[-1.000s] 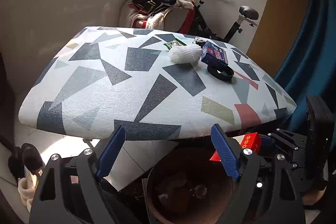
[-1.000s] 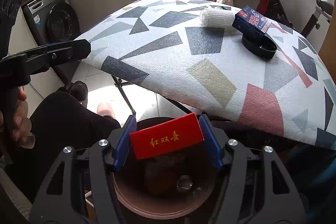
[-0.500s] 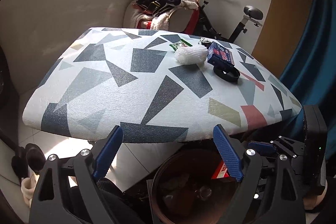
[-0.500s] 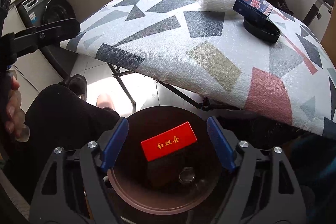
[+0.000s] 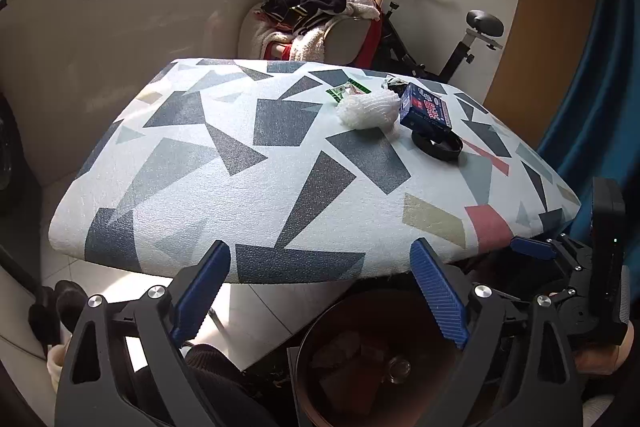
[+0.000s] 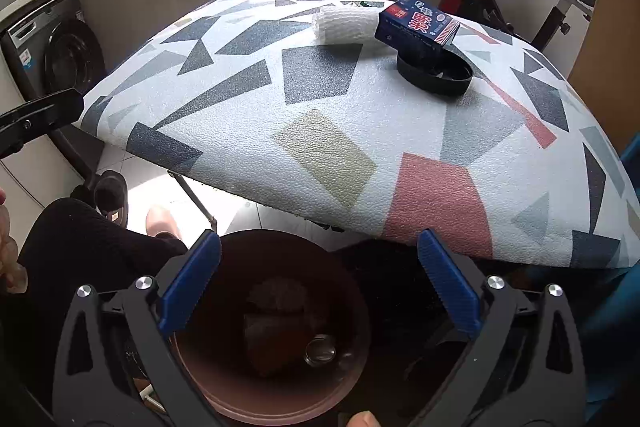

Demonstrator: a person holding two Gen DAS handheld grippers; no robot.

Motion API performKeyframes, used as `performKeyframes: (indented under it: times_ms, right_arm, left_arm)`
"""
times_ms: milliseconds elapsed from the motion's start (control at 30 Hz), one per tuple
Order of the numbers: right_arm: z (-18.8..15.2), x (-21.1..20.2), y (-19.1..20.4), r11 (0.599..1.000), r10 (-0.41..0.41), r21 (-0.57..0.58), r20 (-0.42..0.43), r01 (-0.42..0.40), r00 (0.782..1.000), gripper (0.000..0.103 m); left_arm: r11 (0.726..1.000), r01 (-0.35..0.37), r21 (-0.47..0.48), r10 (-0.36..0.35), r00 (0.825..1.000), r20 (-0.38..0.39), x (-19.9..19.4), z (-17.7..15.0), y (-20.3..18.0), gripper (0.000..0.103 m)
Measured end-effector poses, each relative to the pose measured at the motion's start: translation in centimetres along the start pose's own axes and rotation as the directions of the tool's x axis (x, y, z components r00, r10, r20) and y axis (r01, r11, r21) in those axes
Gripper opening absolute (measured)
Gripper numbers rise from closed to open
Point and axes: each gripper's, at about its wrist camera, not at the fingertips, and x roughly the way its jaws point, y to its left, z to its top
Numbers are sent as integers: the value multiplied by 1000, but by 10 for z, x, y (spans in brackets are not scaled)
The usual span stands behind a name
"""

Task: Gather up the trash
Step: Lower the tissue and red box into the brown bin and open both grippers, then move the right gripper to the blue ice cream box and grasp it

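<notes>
A brown round trash bin stands on the floor under the table's near edge, with dark trash inside; it also shows in the left wrist view. My right gripper is open and empty above the bin. My left gripper is open and empty, left of the bin. On the patterned table lie a white foam net, a blue box, a black ring lid and a green wrapper. The blue box leans on the black lid beside the foam net.
A chair heaped with clothes and an exercise bike stand behind the table. A washing machine is at the left. A blue curtain hangs at the right. My legs and slippers are beside the bin.
My right gripper opened and let go of the red box, which dropped into the bin and is out of sight now. Both grippers rose and tilted toward the table.
</notes>
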Motion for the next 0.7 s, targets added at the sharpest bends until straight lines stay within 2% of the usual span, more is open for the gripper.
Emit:
performKeyframes:
  times_ms: [200, 367, 533, 700]
  right_arm:
    - [15, -1, -25, 999, -26, 31, 20, 25, 999, 97]
    - [28, 1, -40, 995, -97, 5, 30, 97, 995, 97]
    - [39, 2, -58, 996, -91, 4, 46, 91, 995, 97]
    - [48, 7, -77, 995, -99, 28, 41, 98, 994, 97]
  left_arm:
    - [1000, -9, 15, 9, 1000, 4, 4, 9, -1, 92]
    - [1000, -10, 29, 10, 1000, 4, 9, 18, -1, 95]
    - [999, 9, 37, -9, 1000, 14, 14, 27, -2, 97]
    - [999, -13, 36, 12, 999, 39, 21, 35, 1, 97]
